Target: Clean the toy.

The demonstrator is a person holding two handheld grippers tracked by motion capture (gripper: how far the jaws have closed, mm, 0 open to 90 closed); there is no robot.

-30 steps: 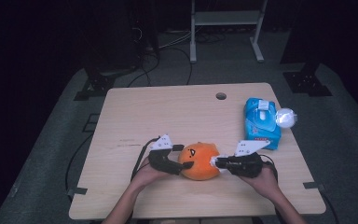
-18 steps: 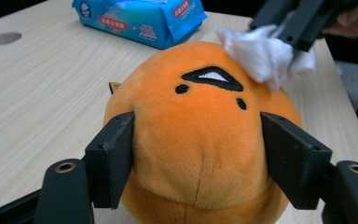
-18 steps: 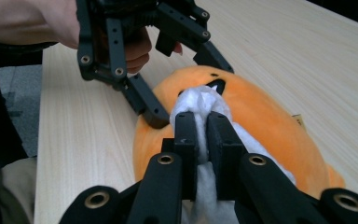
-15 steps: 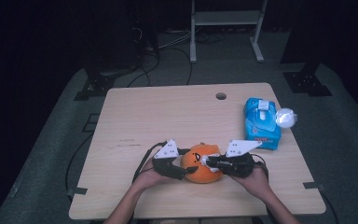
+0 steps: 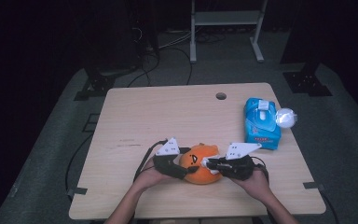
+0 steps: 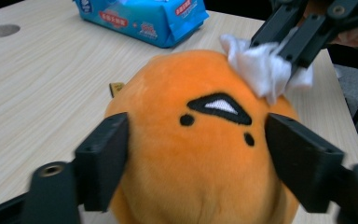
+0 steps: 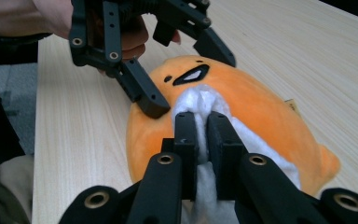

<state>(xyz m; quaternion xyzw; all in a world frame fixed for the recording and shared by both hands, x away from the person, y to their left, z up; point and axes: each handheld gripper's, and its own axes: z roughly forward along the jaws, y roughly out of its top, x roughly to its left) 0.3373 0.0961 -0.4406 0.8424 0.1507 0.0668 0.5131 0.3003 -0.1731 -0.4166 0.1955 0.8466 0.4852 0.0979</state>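
Observation:
An orange plush toy [image 5: 200,163] with a stitched face lies near the table's front edge. My left gripper [image 5: 182,170] holds it from the left. In the left gripper view its jaws [image 6: 199,140] press on both sides of the plush [image 6: 200,186]; they have just been opening slightly with the plush still between them. My right gripper [image 5: 209,164] is shut on a white wipe [image 7: 198,100] and holds it against the top of the plush [image 7: 256,112], right beside the face. The same wipe [image 6: 261,70] shows crumpled in the right gripper [image 6: 289,39].
A blue wipes pack [image 5: 260,122] lies at the table's right side, with a white round object [image 5: 286,117] against its right edge. A cable hole [image 5: 221,96] is at the back of the wooden table [image 5: 168,116]. A metal rack stands on the floor beyond.
Both hands have drawn in toward the plush. The left jaws, wider apart a second ago, now clasp its sides. The right gripper has brought the wipe onto the plush's top.

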